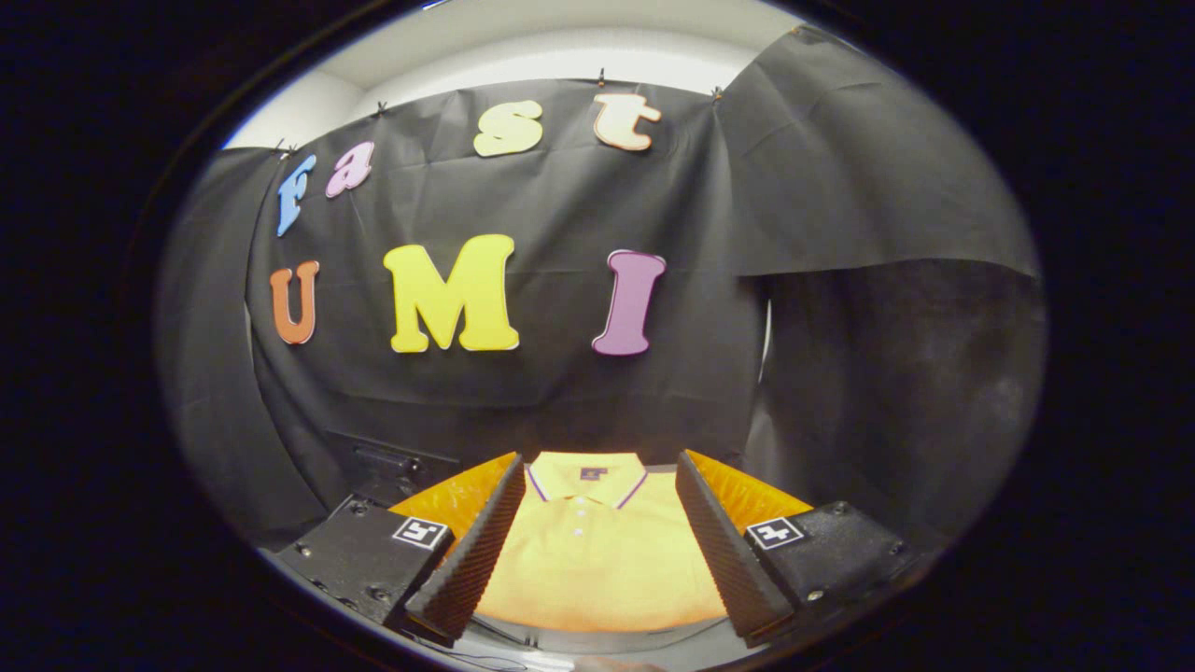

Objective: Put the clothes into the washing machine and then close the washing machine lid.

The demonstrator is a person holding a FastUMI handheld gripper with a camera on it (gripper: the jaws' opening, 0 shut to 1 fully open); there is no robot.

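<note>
No washing machine drum or open tub can be made out; at about 10 o'clock from the left finger a dark boxy shape [387, 467] sits against the cloth wall, too dim to identify. The gripper [597, 467] stands wide open, its two fingers spread apart and holding nothing. Between them, and lying below them, is a yellow polo shirt [593, 560], spread flat with its front up: collar toward 12 o'clock, edged with a thin dark and light stripe, a small dark tag inside the neck, a short row of pale buttons down the placket. It rests on a pale surface [597, 639] that shows at 6 o'clock. Black cloth [560, 392] drapes the booth behind, with a pale ceiling [560, 37] above
</note>
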